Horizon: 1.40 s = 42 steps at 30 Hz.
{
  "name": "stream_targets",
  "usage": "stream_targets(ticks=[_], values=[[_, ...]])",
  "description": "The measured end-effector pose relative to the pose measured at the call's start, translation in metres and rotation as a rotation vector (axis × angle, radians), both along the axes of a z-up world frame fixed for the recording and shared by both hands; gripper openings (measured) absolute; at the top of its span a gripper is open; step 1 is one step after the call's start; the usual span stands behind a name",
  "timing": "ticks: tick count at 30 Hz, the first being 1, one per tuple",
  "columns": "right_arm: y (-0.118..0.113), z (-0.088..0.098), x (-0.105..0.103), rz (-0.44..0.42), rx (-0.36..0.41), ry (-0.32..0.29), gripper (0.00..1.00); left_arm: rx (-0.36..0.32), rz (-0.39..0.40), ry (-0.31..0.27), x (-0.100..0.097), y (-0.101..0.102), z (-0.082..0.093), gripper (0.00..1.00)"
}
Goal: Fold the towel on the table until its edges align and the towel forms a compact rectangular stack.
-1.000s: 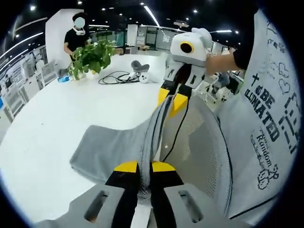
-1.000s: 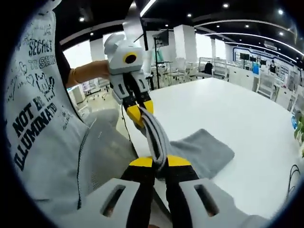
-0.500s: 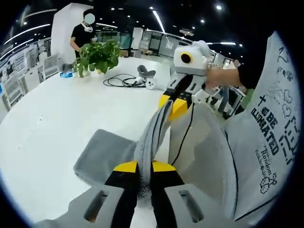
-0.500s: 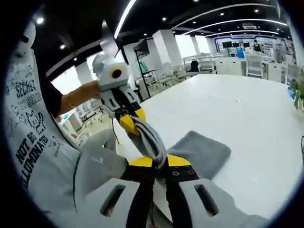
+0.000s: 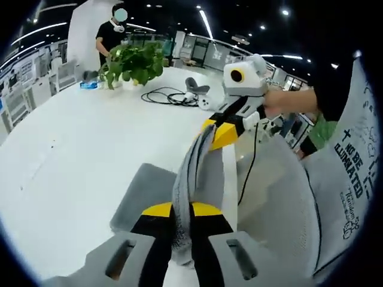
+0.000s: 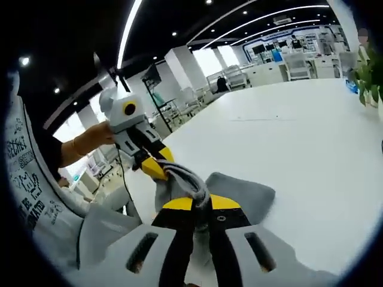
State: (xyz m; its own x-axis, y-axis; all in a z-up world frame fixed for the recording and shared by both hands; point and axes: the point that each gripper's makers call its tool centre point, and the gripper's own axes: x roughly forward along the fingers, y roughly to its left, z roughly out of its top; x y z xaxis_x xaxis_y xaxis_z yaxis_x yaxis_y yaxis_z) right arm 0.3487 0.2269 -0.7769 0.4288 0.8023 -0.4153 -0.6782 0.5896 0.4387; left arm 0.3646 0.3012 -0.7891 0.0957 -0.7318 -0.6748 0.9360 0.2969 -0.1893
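The grey towel [image 5: 190, 179], soft and limp, hangs bunched between the 2 clenched tools, left hand-held gripper [image 5: 182, 210] and right hand-held gripper [image 6: 201, 203] each pinching 1 corner, its far half on the white tabletop [image 5: 72, 149], likely best held at corners

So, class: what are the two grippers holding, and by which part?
Both hold the grey towel by its bunched upper edge: left gripper at one end, right gripper at the other.

The towel [image 5: 149, 191] hung between the left gripper [image 5: 182, 210] and the right gripper [image 5: 220, 133], its lower part resting on the table [image 5: 66, 155]. Farther back on the table sat a potted plant [image 5: 136, 63], with a coiled cable [image 5: 170, 95] beside it.
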Motion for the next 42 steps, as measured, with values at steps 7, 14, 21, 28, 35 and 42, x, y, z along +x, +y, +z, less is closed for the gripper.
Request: stream_targets(ticks=[7, 14, 21, 28, 35, 42], values=[[-0.003, -0.025, 0.024, -0.031, -0.026, 0.030, 0.06, 0.020, 0.009, -0.006, 0.024, -0.002, -0.024, 0.10], [0.001, -0.054, 0.040, -0.037, -0.062, 0.070, 0.06, 0.048, 0.076, 0.025, 0.041, 0.005, -0.054, 0.11], [-0.002, -0.081, 0.056, -0.052, -0.088, 0.095, 0.06, 0.049, 0.159, 0.036, 0.055, 0.010, -0.077, 0.11], [-0.005, -0.102, 0.063, -0.100, -0.114, 0.107, 0.06, 0.087, 0.220, -0.051, 0.068, 0.019, -0.089, 0.07], [-0.009, -0.105, 0.072, -0.144, -0.121, 0.088, 0.07, 0.075, 0.321, -0.176, 0.085, 0.035, -0.074, 0.15], [-0.010, -0.114, 0.076, -0.192, -0.125, 0.091, 0.09, 0.007, 0.404, -0.147, 0.071, 0.049, -0.064, 0.23]])
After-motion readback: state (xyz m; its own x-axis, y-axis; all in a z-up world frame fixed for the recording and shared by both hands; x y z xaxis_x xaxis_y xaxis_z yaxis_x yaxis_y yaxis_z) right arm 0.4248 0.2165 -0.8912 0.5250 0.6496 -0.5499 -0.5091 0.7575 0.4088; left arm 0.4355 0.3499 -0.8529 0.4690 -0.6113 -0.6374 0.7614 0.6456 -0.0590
